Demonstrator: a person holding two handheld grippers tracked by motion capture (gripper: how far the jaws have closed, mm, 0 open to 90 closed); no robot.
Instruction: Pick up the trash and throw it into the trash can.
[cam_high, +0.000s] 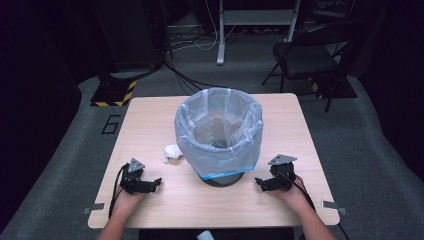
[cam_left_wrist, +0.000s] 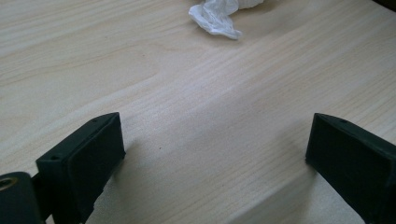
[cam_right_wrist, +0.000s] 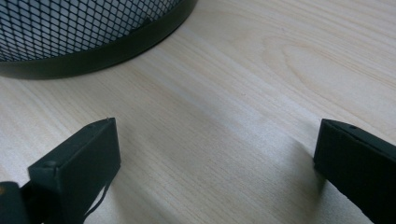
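While both hands rest low at the near edge of the table (cam_high: 150, 120), the left tool (cam_high: 156, 183) sits released, its jaws spread wide with bare wood between them, and the right tool (cam_high: 259, 183) mirrors it on the other side, jaws just as far apart and gripping nothing. Between the two stands the mesh bin (cam_high: 223, 178), lined with a pale blue bag (cam_high: 218, 131) whose rim folds down over the outside and hides most of the black mesh; the dark base shows beneath the bag's hem. Inside, the bag's bottom is hazy and hard to read.

Over to the crumpled white tissue (cam_high: 171, 153): it lies on the table just beside the bin's left flank, ahead of the left tool and apart from it. In the left gripper view the tissue (cam_left_wrist: 219, 14) is cut off by the top edge, only its lower folds visible. In the right gripper view the bin (cam_right_wrist: 88, 32) fills the upper left corner, mesh wall and black base ring cropped by the frame, near that tool but not touching.
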